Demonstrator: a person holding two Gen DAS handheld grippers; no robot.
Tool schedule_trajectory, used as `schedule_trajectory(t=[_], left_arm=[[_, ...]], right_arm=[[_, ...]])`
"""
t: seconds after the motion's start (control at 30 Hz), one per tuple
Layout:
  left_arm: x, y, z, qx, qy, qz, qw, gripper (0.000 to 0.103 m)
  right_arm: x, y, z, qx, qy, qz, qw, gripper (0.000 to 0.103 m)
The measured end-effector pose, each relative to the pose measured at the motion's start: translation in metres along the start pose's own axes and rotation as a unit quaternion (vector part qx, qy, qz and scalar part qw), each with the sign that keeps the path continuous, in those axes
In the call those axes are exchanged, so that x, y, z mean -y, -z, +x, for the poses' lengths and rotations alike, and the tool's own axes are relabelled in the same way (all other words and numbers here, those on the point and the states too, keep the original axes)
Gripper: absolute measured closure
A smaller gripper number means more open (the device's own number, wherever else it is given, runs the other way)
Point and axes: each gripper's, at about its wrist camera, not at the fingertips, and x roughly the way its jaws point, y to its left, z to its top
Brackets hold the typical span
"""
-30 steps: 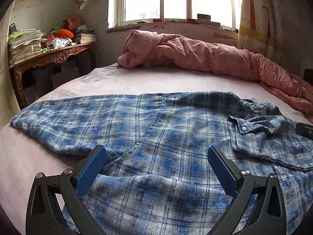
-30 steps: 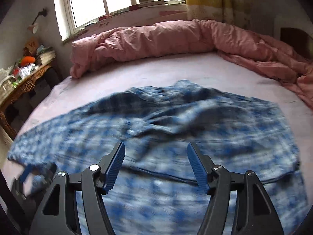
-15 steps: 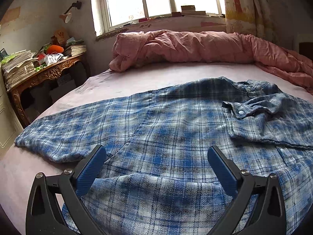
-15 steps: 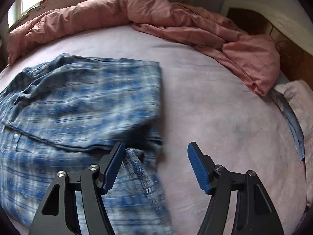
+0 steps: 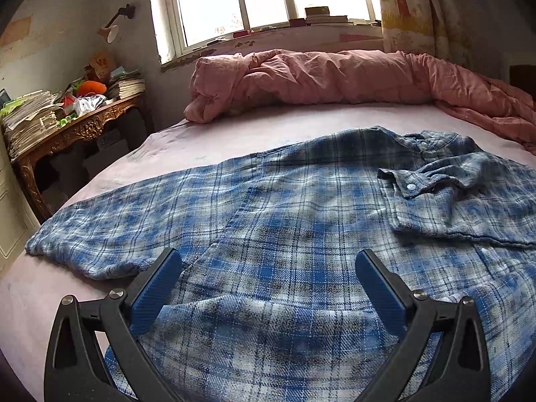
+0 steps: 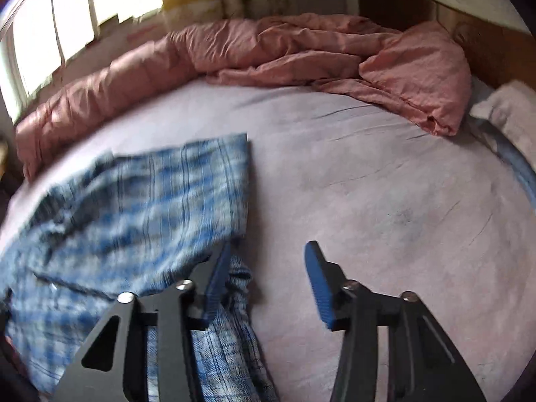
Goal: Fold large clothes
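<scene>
A blue plaid shirt lies spread on the pink bed sheet. Its left sleeve stretches out flat, and the right sleeve is folded across the chest with the cuff button showing. My left gripper hovers open over the shirt's lower body, nothing between its fingers. In the right wrist view the shirt is blurred. My right gripper is at the shirt's right side edge, its jaws closing. A bunched bit of fabric lies against the left finger, while the other finger stands over bare sheet.
A rumpled pink duvet runs along the far side of the bed under the window and around the right. A carved wooden side table piled with papers stands at the left. A pale cloth lies by the headboard.
My right gripper swung from over the shirt's middle to its right edge, and its jaws narrowed. The left gripper's view rolled and shifted a little, then held still.
</scene>
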Motion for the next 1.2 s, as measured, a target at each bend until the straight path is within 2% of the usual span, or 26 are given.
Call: schedule_trajectory(t=[0.07,0.2,0.3,0.4,0.5,0.67,0.77,0.87,1.0,1.03,1.07,1.13,1.17,1.2], left_arm=[[0.001,0.000,0.000,0.000,0.000,0.000,1.0000,0.000],[0.001,0.000,0.000,-0.001,0.000,0.000,1.0000,0.000],[0.001,0.001,0.000,-0.001,-0.001,0.001,1.0000,0.000],[0.000,0.001,-0.001,0.001,0.000,0.000,1.0000,0.000],[0.000,0.001,-0.001,-0.001,-0.001,0.001,1.0000,0.000],[0.000,0.001,0.000,-0.004,-0.002,0.001,1.0000,0.000],[0.000,0.001,0.001,-0.005,-0.002,0.001,1.0000,0.000],[-0.001,0.001,0.001,-0.004,-0.001,0.001,1.0000,0.000],[-0.002,0.000,-0.003,0.003,0.012,0.000,0.9999,0.000],[-0.002,0.000,-0.004,0.005,0.018,0.000,0.9998,0.000],[-0.002,0.000,-0.005,0.006,0.019,0.001,0.9998,0.000],[-0.001,-0.001,-0.007,0.010,0.018,0.003,0.9998,0.000],[-0.001,-0.001,-0.008,0.012,0.019,0.004,0.9997,0.000],[-0.001,-0.001,-0.009,0.014,0.018,0.004,0.9997,0.000]], right_arm=[[0.008,0.001,0.008,-0.009,-0.050,0.022,0.998,0.071],[0.007,0.008,0.031,-0.041,-0.113,0.038,0.992,0.080],[0.003,0.010,0.046,-0.059,-0.100,0.029,0.993,0.081],[0.005,0.013,0.049,-0.050,-0.080,0.040,0.995,0.098],[0.015,0.012,0.043,-0.038,-0.074,0.071,0.994,0.099],[0.023,0.015,0.056,-0.075,-0.061,0.083,0.992,0.099],[0.015,0.014,0.051,-0.078,-0.039,0.064,0.994,0.099],[0.002,0.009,0.036,-0.058,-0.005,0.044,0.997,0.099],[-0.018,0.002,0.006,-0.014,0.041,0.008,0.999,0.095],[-0.024,0.001,-0.001,-0.005,0.034,0.004,0.999,0.089],[-0.029,0.001,-0.007,0.000,0.024,0.003,1.000,0.077],[-0.046,0.001,-0.020,0.017,0.000,-0.008,1.000,0.062],[-0.051,0.001,-0.023,0.024,-0.004,-0.016,1.000,0.056],[-0.062,0.003,-0.026,0.033,-0.004,-0.032,0.999,0.056]])
